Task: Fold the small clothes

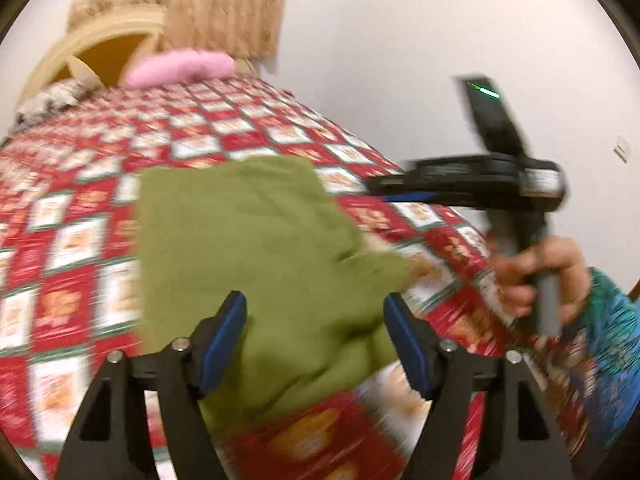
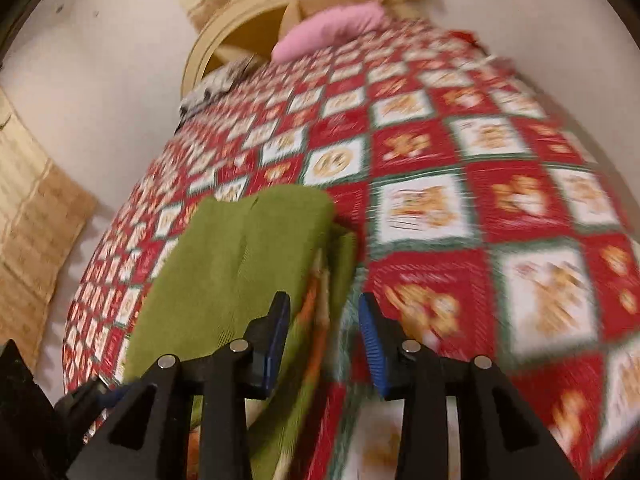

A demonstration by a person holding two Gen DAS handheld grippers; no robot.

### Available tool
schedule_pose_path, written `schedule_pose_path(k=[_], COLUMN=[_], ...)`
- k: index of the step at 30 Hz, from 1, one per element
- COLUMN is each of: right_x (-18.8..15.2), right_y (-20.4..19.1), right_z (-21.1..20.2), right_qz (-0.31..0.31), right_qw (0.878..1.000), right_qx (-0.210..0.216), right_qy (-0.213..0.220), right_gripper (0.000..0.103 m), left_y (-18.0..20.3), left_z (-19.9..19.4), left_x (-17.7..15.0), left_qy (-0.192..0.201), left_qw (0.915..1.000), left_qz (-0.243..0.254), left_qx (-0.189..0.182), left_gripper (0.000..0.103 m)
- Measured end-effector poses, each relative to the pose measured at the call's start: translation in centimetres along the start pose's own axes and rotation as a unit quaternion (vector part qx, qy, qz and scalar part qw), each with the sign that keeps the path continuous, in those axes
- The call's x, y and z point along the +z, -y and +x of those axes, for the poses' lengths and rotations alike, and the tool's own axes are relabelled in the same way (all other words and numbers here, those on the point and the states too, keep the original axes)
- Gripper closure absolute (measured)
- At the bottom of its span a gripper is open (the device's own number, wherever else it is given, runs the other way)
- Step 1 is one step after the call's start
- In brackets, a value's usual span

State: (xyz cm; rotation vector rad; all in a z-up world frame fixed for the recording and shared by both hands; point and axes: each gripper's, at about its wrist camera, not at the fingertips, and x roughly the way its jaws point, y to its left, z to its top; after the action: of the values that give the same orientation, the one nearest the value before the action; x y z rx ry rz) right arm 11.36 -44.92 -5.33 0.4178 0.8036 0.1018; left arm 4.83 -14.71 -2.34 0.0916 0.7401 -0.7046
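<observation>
A green garment [image 1: 256,256] lies partly folded on the red and white patterned bedcover [image 1: 72,240]. My left gripper [image 1: 316,320] is open, its blue-padded fingers just above the garment's near edge, holding nothing. The right gripper's body [image 1: 480,176] shows at the right of the left wrist view, held in a hand. In the right wrist view the garment [image 2: 240,256] lies left of centre with a layered right edge. My right gripper [image 2: 324,320] is open over that edge, empty. Both views are blurred by motion.
A pink pillow [image 1: 180,66] and a grey patterned cloth [image 1: 52,100] lie at the far end by the cream headboard [image 1: 100,32]. A white wall [image 1: 440,40] is to the right. The bedcover [image 2: 480,200] spreads wide to the right.
</observation>
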Motion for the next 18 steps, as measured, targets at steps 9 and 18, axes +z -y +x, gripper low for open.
schedule_pose_path(k=[9,18], right_x=[-7.0,-8.9], right_y=[-9.0,-11.1], right_z=[-6.3,-0.7], right_qz=[-0.12,-0.225], right_qw=[0.992,0.964], right_qx=[-0.03,-0.134], right_qy=[0.029,-0.033], right_gripper=[0.059,0.056], left_y=[-6.2,-3.4], left_z=[-2.1,0.6], left_x=[-2.7,-4.5], left_qy=[-0.012,-0.032], left_qw=[0.9948,0.9901], left_qz=[-0.06,0.02], left_qx=[0.081,0.135], left_gripper=[0.029,0.011])
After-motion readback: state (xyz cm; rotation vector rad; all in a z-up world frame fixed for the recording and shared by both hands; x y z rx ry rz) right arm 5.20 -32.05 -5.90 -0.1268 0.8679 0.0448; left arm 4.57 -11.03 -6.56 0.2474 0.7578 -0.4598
